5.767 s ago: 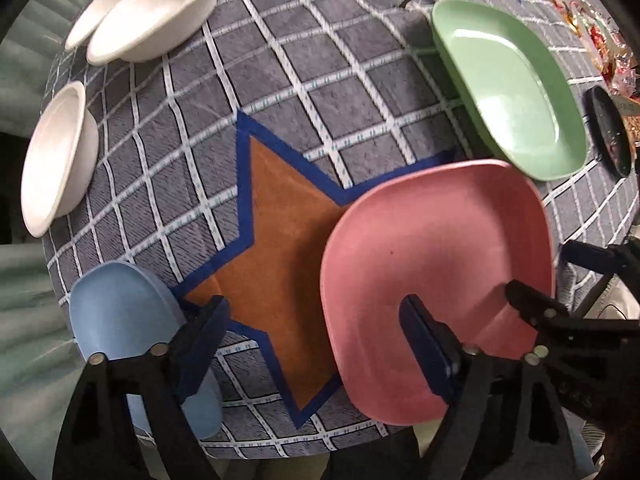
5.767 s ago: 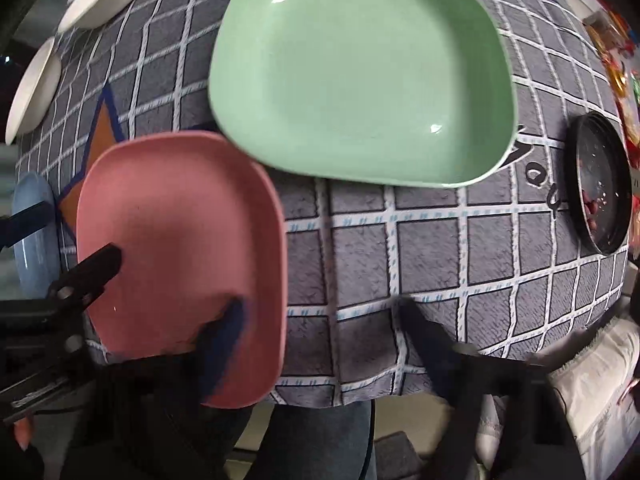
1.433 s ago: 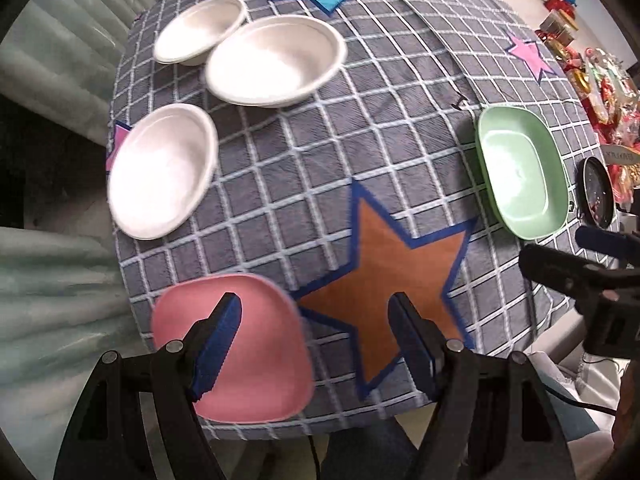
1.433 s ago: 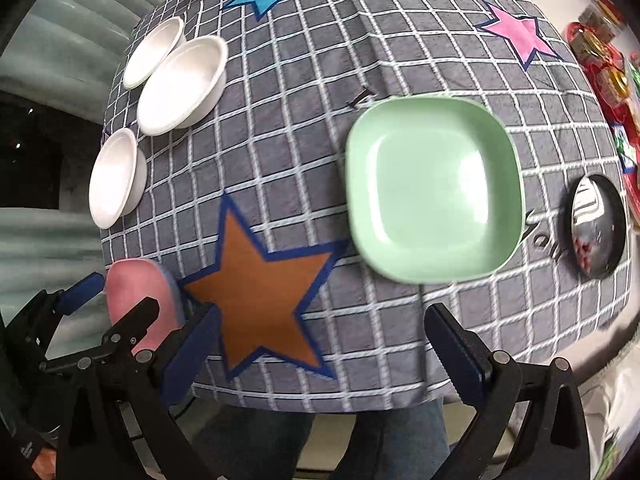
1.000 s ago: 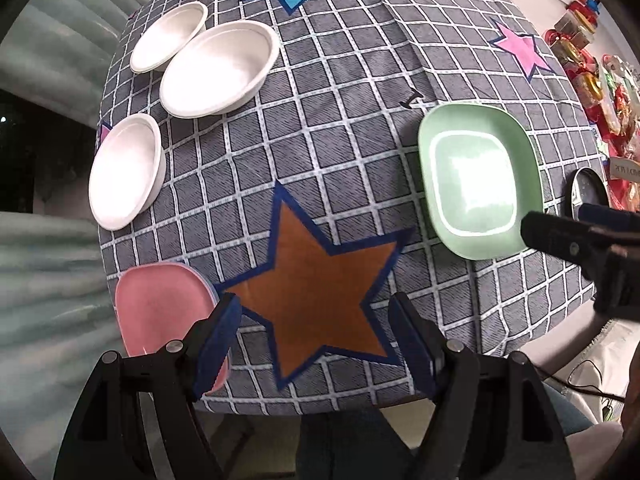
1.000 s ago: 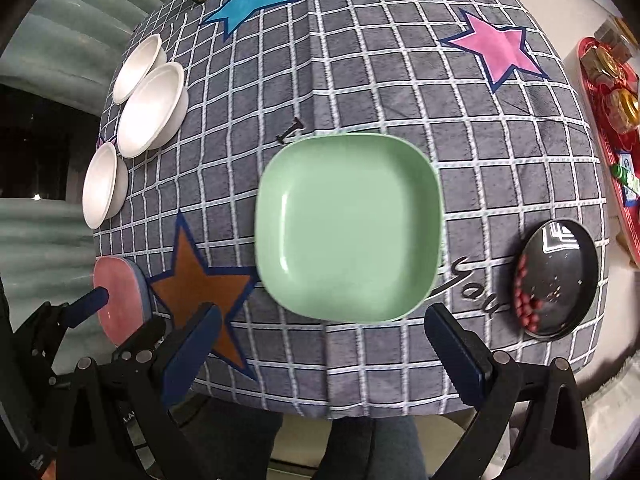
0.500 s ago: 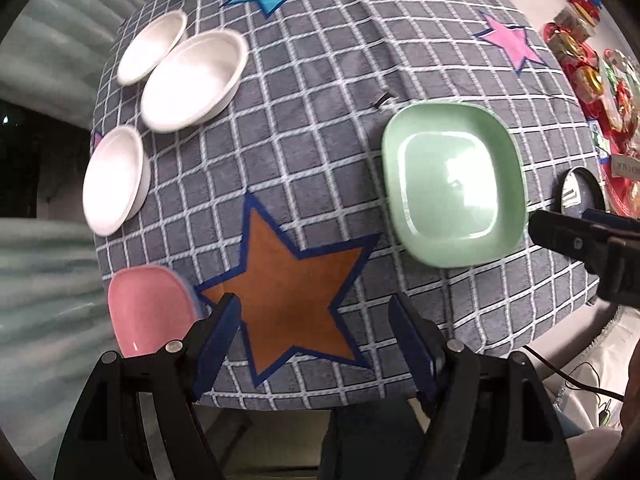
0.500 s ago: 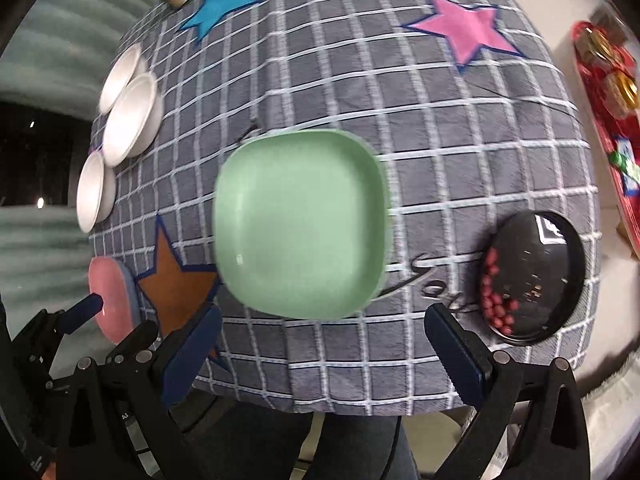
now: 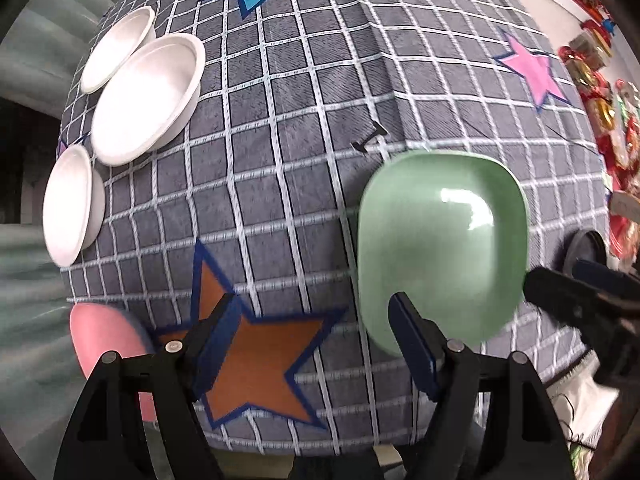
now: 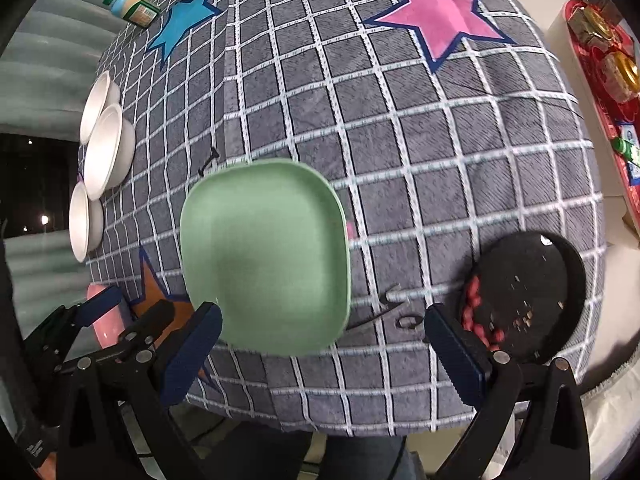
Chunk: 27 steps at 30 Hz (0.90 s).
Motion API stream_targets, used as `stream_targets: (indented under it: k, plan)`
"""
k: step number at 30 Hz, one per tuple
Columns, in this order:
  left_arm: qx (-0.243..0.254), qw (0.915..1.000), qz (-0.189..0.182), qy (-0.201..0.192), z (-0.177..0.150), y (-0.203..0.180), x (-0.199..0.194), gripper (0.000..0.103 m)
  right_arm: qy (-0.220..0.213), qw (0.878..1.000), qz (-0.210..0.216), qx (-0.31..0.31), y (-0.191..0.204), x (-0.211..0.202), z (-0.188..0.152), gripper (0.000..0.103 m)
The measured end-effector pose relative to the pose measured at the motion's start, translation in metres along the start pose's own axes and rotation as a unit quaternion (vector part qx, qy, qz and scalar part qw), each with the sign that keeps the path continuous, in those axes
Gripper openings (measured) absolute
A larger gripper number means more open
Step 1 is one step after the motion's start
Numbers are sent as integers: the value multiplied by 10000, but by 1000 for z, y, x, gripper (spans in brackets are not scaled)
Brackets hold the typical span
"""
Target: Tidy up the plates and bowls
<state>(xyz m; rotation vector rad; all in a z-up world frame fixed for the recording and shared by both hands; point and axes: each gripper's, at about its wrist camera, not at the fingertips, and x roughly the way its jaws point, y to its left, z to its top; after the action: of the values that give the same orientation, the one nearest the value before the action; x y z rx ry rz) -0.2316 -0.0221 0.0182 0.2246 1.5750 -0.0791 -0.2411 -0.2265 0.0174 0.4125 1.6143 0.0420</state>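
Note:
A green square plate [image 9: 440, 248] [image 10: 264, 256] lies on the checked tablecloth near the front edge. A pink plate [image 9: 106, 340] [image 10: 105, 316] sits at the front left corner, seemingly on top of a blue plate. Three white bowls [image 9: 144, 96] [image 10: 106, 148] stand along the left edge. My left gripper [image 9: 312, 344] is open and empty, above the orange star, with its right finger over the green plate's near edge. My right gripper [image 10: 324, 352] is open and empty, in front of the green plate.
A black dish [image 10: 524, 292] with red bits sits at the front right. A bottle [image 10: 134, 8] stands at the far left. A red tray [image 10: 608, 56] of packets lies off the table to the right. The table's front edge is just below both grippers.
Both grippers have moved right and closer to the table, toward the green plate. The pink plate was carried from beside the green plate to the front left corner and let go.

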Motion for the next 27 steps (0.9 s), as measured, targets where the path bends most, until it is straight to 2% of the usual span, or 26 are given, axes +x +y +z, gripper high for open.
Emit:
stream_targets:
  k: [3, 13, 19, 22, 24, 25, 26, 27]
  plan:
    - [-73, 9999, 83, -11, 11, -1, 13, 79, 88, 9998, 132, 77, -3, 11, 10, 102]
    - [36, 9998, 139, 100, 27, -7, 43, 79, 448, 9989, -142, 71, -12, 45, 19, 102]
    - [-12, 10000, 66, 69, 28, -10, 48, 79, 425, 9989, -207, 58, -17, 51, 19, 100]
    - [-8, 10000, 45, 82, 34, -11, 48, 79, 324, 9988, -346, -74, -16, 49, 14, 88]
    - [-43, 9999, -78, 109, 39, -11, 52, 76, 238, 9986, -443, -190, -11, 48, 11, 72]
    - [-39, 9998, -113, 139, 35, -8, 48, 72, 501, 9977, 66, -452, -6, 46, 10, 57]
    - [-57, 9995, -244, 174, 35, -9, 49, 66, 496, 9973, 57, -533, 1, 46, 9, 43]
    - [-55, 9992, -338, 199, 30, -10, 48, 62, 521, 9969, 86, -589, 4, 46, 8, 39]
